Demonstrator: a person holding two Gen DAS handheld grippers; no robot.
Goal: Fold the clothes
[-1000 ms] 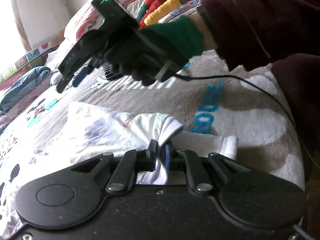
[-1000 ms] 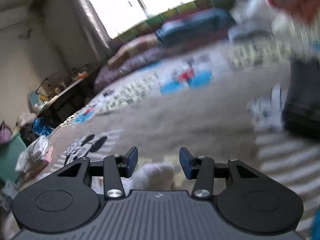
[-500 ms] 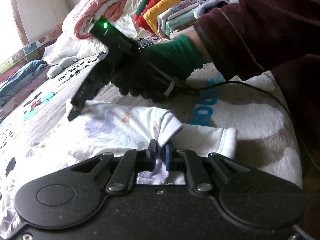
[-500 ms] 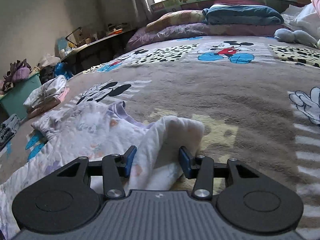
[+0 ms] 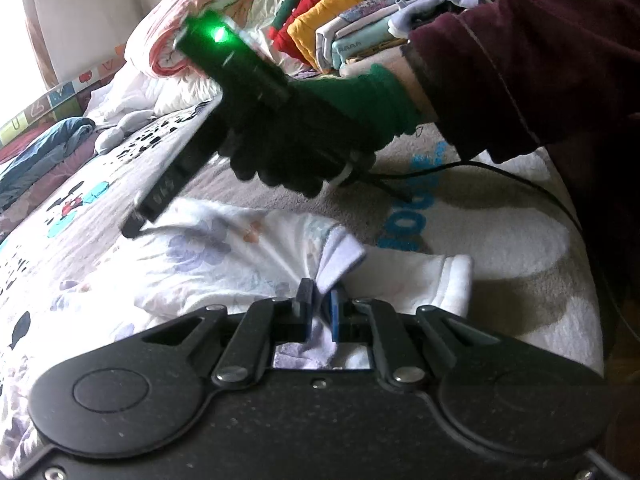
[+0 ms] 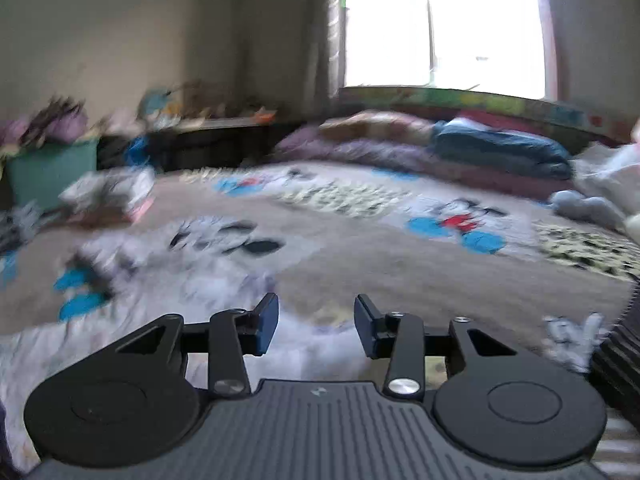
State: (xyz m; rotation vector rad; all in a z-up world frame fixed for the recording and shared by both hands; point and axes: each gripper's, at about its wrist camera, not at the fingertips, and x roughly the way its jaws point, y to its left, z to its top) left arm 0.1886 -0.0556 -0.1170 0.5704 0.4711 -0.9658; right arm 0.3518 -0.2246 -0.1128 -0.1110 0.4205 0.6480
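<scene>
White floral garment (image 5: 224,264) spread flat across the bed blanket (image 5: 500,240), gathered at the near edge where the left gripper (image 5: 320,304) pinches a bunched fold tight between nearly closed jaws. Reaching over the far edge of the cloth, the right gripper (image 6: 316,316), borne by a gloved hand (image 5: 320,136) with a dark red sleeve (image 5: 520,60) behind; jaws standing moderately apart and closing, pale fabric lying under and between them, though blurred, with no pad pressing on it yet. Judged early in the fold: one edge secured, the opposite one not yet caught, no crease laid so far, the whole folding over and smoothing left to do. Already finished, by the look of it, a row of folded clothes (image 5: 352,28) stacked beyond the arm. Underneath, a plush grey-beige cartoon-print blanket, soft and likely to drag on thin cloth. Around it, a crumpled quilt (image 5: 180,28), pillows (image 6: 500,148) under a bright window (image 6: 440,24), a green bin (image 6: 48,172) and clutter along the wall.
</scene>
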